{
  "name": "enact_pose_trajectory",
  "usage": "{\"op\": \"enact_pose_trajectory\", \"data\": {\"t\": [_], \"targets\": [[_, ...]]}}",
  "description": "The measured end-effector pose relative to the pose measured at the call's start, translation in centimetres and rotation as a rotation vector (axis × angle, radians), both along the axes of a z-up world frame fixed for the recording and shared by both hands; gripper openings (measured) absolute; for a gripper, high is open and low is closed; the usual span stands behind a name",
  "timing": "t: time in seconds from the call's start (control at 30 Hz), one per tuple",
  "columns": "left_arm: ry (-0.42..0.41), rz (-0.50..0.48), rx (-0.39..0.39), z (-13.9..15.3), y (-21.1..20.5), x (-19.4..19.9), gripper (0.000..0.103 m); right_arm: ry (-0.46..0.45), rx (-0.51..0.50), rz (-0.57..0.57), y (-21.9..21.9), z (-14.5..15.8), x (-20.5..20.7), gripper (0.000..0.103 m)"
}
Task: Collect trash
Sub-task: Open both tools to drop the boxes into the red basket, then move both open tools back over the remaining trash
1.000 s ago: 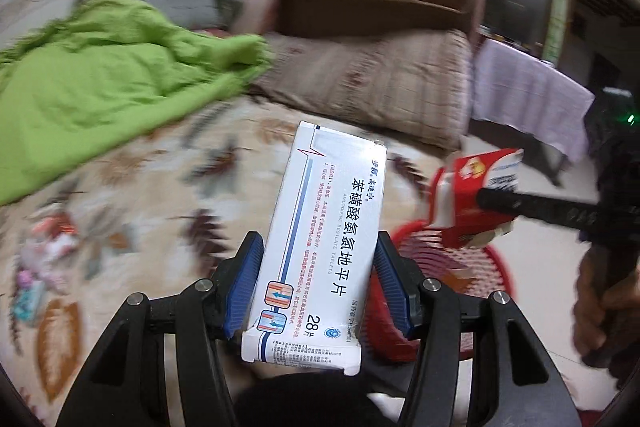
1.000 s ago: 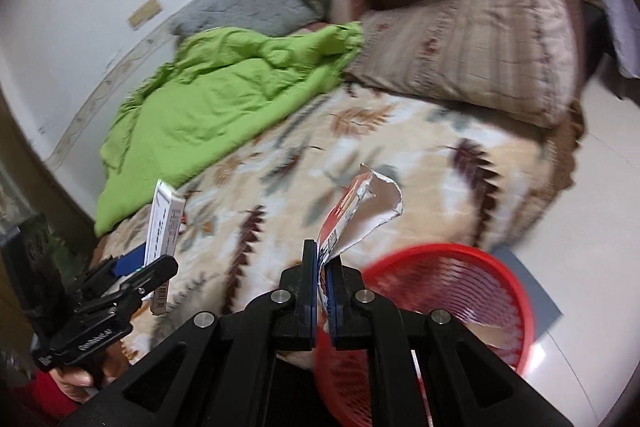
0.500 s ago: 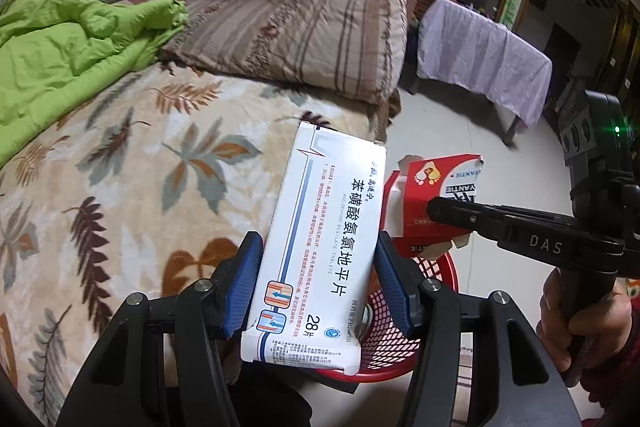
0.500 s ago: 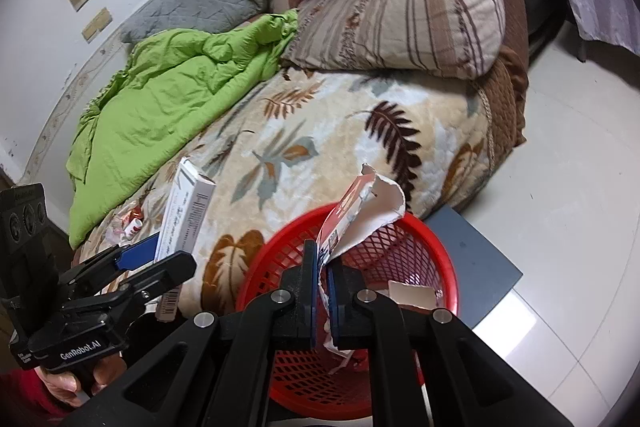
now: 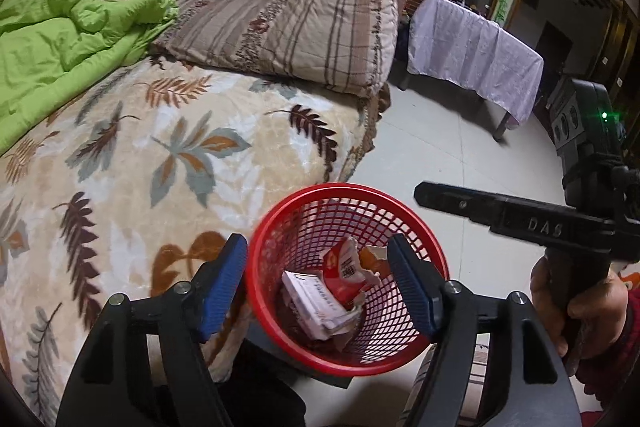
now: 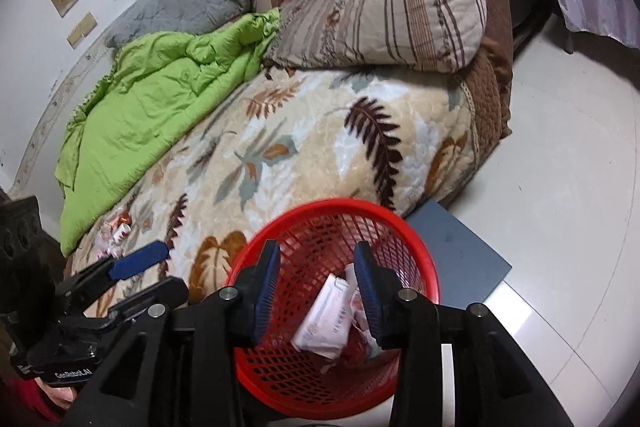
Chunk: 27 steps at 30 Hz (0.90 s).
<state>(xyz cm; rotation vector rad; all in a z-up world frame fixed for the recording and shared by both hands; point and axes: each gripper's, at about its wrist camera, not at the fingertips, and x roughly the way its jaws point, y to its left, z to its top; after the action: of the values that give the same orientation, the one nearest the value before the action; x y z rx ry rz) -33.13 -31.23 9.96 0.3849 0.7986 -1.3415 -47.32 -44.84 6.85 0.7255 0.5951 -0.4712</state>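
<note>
1. The left gripper [image 5: 316, 279] hangs over the red basket [image 5: 280, 227] — its jaws have just been opening and now stand wide, with nothing between them.
2. The right gripper [image 6: 316, 287] is also above the basket, jaws just opened partway and empty.
3. The white box [image 5: 312, 303] and the torn red carton [image 5: 344, 267] lie inside the basket, which stands on the floor beside the bed [image 5: 160, 155].
</note>
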Motion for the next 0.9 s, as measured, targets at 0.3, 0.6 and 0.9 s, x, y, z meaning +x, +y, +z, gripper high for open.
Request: {"op": "enact_pose_trajectory", "data": {"t": [0.3, 0.6, 0.9], "targets": [[-0.058, 0.239, -0.042, 2.8, 7.0, 5.6, 0.071, -0.062, -0.047, 0.178, 3.5, 2.2, 7.7, 0.042], [-0.058, 0.533, -0.043, 4.2, 17.1, 12.8, 0.072, -0.106, -0.059, 0.424, 9.9, 4.1, 17.7, 0.042], [-0.086, 0.833, -0.023, 3.6, 27.5, 20.0, 0.072, -0.074, -0.111, 0.699, 18.6, 4.4, 27.1, 0.043]]}}
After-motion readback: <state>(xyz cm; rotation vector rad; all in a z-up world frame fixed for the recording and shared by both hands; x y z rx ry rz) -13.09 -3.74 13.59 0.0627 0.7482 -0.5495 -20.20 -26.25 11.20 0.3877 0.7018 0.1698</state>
